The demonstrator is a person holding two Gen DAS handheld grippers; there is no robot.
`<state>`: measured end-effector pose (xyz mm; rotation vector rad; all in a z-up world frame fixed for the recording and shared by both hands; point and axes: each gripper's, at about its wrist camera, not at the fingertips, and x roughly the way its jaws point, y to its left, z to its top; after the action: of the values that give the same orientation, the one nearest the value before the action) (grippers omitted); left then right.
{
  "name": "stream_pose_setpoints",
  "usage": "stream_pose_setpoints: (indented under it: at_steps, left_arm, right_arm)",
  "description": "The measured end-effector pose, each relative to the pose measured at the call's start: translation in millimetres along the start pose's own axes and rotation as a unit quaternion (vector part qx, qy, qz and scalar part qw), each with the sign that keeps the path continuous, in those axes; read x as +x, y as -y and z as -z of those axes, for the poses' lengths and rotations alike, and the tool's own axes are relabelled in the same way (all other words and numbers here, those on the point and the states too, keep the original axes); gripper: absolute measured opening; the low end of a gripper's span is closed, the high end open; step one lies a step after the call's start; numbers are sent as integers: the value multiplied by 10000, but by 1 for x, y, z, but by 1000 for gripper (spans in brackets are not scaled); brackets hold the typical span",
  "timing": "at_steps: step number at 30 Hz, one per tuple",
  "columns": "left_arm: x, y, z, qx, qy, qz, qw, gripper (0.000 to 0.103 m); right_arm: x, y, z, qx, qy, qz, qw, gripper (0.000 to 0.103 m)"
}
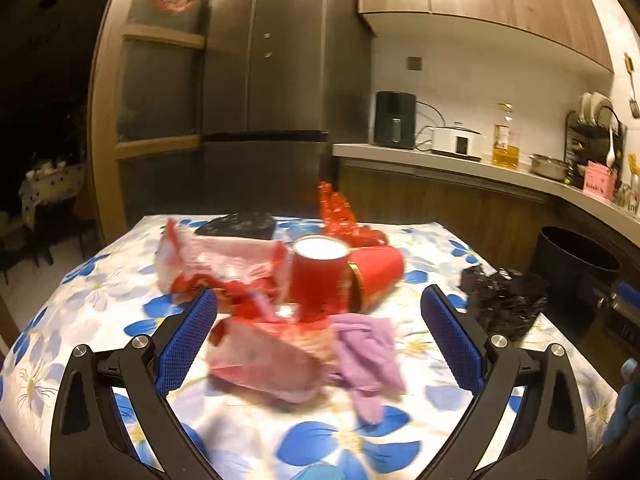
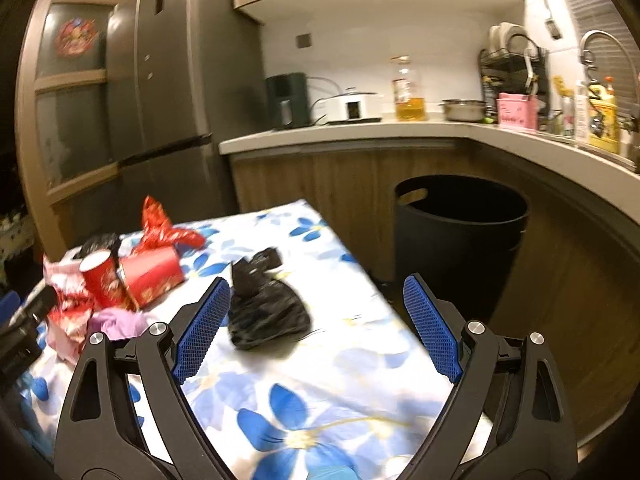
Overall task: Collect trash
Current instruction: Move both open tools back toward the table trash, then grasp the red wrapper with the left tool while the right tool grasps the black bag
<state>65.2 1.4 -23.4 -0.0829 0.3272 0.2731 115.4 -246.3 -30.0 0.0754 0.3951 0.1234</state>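
Both grippers, left (image 1: 319,304) and right (image 2: 317,292), gape wide and empty over the floral tablecloth (image 2: 344,364); risk: left knocks the upright red cup (image 1: 320,268) in the wrapper pile, right's crumpled black bag (image 2: 266,312) slips short of the bin (image 2: 460,240).

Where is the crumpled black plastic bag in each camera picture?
Left wrist view: the black plastic bag lies at the right, near the table's edge, outside the open left gripper.
Right wrist view: it lies in the middle, just ahead of the open right gripper.
Shared landmark: the upright red paper cup.
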Motion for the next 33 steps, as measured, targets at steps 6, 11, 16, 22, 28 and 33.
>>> stream_pose_setpoints:
  at_steps: [6, 11, 16, 22, 28, 33]
  left_arm:
    - [4, -24, 4, -225, -35, -99, 9997, 97]
    - [9, -33, 10, -199, -61, -105, 9997, 97]
    - [18, -48, 12, -411, -279, 12, 9988, 97]
    - [32, -59, 8, -623, -546, 75, 9965, 96]
    - [52, -63, 12, -621, -1065, 176, 9922, 68]
    - [54, -59, 19, -507, -1266, 397, 9899, 49]
  right_arm:
    - [29, -22, 7, -109, -68, -103, 9999, 87]
    - [54, -36, 13, -209, -196, -46, 9996, 79]
    - [72, -39, 19, -242, -504, 28, 9984, 41]
    - [64, -39, 21, -289, -446, 24, 9986, 22]
    - [58, -43, 21, -342, -429, -1, 9985, 21]
    - [54, -44, 20, -330, -399, -35, 9987, 22]
